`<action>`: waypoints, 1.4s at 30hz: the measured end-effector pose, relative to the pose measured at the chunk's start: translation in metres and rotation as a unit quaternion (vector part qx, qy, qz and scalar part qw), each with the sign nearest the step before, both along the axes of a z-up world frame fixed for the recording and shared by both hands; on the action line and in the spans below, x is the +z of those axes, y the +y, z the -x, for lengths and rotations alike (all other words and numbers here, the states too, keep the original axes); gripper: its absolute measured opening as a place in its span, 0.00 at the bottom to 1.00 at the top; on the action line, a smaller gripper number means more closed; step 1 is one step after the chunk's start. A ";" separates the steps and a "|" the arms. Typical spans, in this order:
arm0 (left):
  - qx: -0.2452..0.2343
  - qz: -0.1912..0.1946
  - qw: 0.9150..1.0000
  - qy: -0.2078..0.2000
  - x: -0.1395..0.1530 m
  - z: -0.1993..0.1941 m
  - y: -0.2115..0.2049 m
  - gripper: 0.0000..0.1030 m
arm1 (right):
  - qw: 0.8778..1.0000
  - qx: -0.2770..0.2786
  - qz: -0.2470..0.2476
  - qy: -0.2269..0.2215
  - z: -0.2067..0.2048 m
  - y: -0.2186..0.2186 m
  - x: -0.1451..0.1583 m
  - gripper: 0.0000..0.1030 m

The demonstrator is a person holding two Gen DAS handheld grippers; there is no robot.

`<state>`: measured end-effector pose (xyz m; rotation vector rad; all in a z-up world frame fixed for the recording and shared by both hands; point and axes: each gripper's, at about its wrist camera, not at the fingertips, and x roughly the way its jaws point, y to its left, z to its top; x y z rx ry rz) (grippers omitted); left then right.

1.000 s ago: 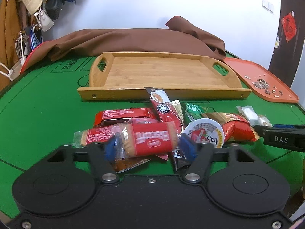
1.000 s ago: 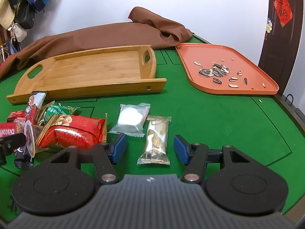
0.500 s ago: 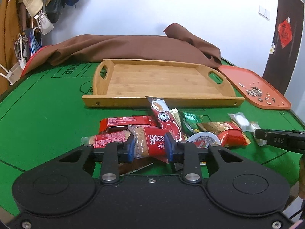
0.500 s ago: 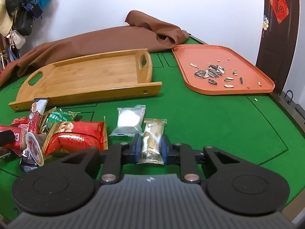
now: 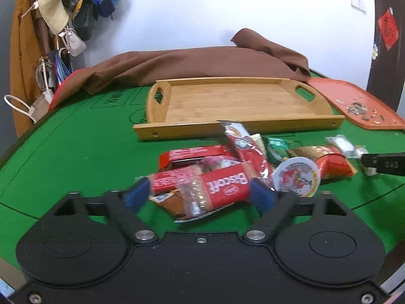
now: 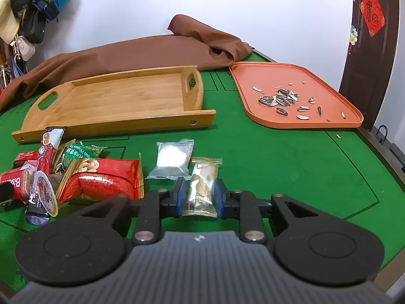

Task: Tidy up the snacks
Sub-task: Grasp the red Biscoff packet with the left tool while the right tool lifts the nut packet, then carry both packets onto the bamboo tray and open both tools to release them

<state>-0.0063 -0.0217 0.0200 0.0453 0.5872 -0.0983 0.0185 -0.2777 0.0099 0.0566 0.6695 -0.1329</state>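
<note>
Bright even indoor light, soft short shadows under the snack packets, strong fisheye bending and dark corners, motion blur on the nearest wrappers, faint glare on foil

Left gripper, clamped on the red Biscoff pack half a second ago, now has jaws opening wide; pack sits loose between the blue pads, tilted. Right gripper, open a second ago, then pinched on the gold snack bar, is easing apart; pads flank the bar closely.
</note>
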 end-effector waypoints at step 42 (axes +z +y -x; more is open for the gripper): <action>-0.028 0.034 0.999 -0.008 0.022 -0.014 0.003 0.61 | 1.000 0.015 -0.009 0.012 0.000 -0.003 0.008 0.24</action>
